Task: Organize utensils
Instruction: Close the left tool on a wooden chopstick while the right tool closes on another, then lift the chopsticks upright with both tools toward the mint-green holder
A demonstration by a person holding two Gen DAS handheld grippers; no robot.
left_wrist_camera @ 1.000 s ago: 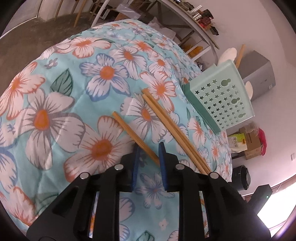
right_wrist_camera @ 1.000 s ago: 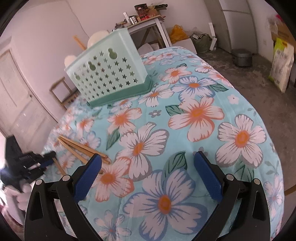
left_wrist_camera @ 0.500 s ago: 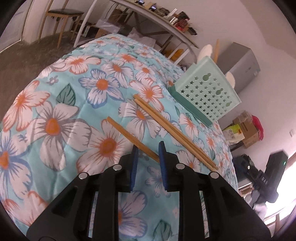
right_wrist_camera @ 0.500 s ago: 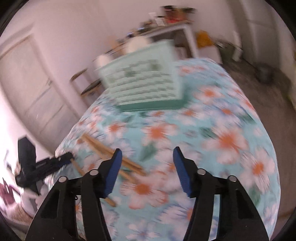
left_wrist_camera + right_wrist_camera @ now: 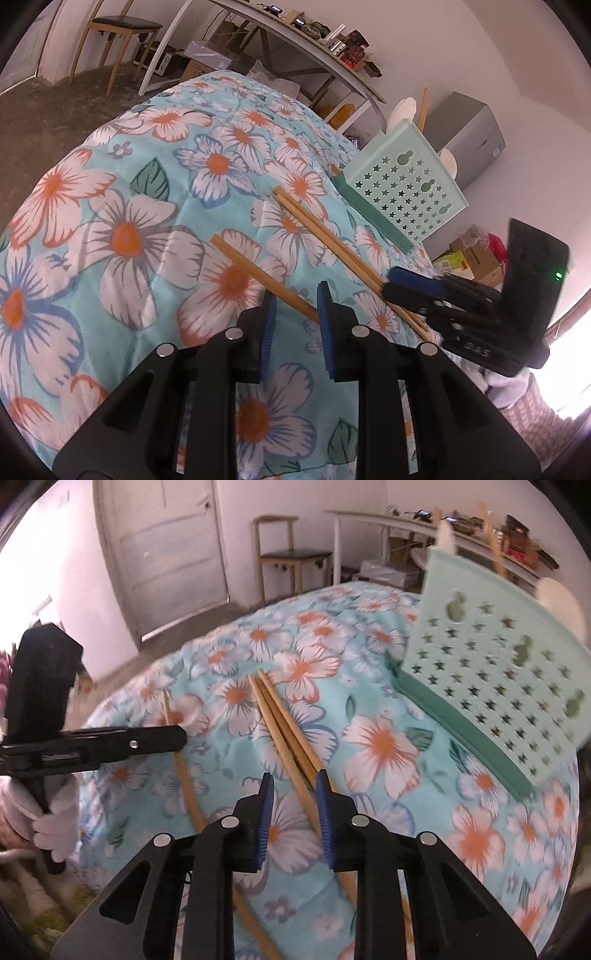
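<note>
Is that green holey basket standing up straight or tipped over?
Tilted. The green basket leans on the flowered cloth, perforated wall slanting up. Whether anything props it, I cannot tell.

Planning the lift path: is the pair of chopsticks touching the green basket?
Apart. The right wrist view shows a strip of flowered cloth between the far tips of the chopstick pair and the green basket; the left wrist view shows the same gap.
</note>
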